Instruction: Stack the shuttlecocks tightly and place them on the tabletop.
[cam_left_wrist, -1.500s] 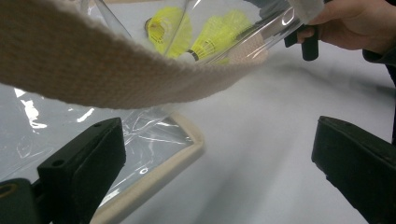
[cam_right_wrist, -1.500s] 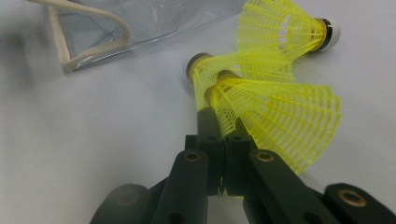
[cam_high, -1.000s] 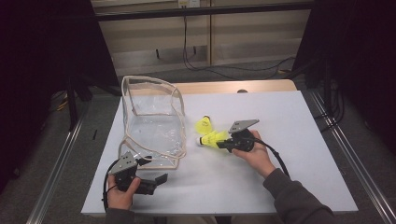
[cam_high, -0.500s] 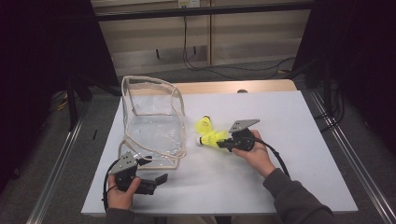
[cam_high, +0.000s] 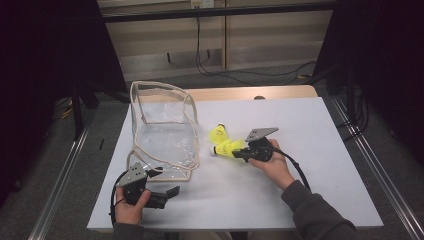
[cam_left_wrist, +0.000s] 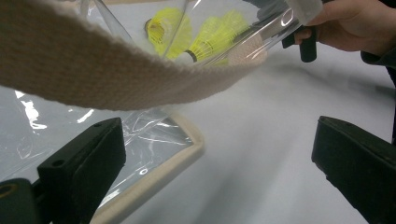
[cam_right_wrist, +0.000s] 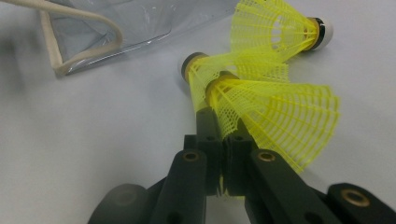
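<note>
**Shuttlecocks pinched in my right fingers, bag beside my left**

My right gripper (cam_high: 239, 151) lies low over the white table (cam_high: 320, 150), its fingers (cam_right_wrist: 208, 126) pressed together on the yellow mesh skirt of a shuttlecock (cam_right_wrist: 243, 88). The right gripper view shows two skirts nested one inside the other at my fingertips, the cork of the front one pointing away from me. A second loose shuttlecock (cam_high: 218, 133) lies on the table just beyond, near the held ones; whether they touch I cannot tell.

My left gripper (cam_high: 167, 194) rests at the near left of the table with its fingers (cam_left_wrist: 81, 161) spread wide and nothing between them. Just beside it lies the clear plastic bag (cam_high: 162, 137), edged in cream webbing, its mouth standing open. In the left gripper view the bag's cream strap (cam_left_wrist: 107, 77) crosses close above my fingers, and a corner of the bag lies on the table by the left-hand one. Through the plastic I see the yellow shuttlecocks and my right hand (cam_left_wrist: 352, 25) farther off.
</note>
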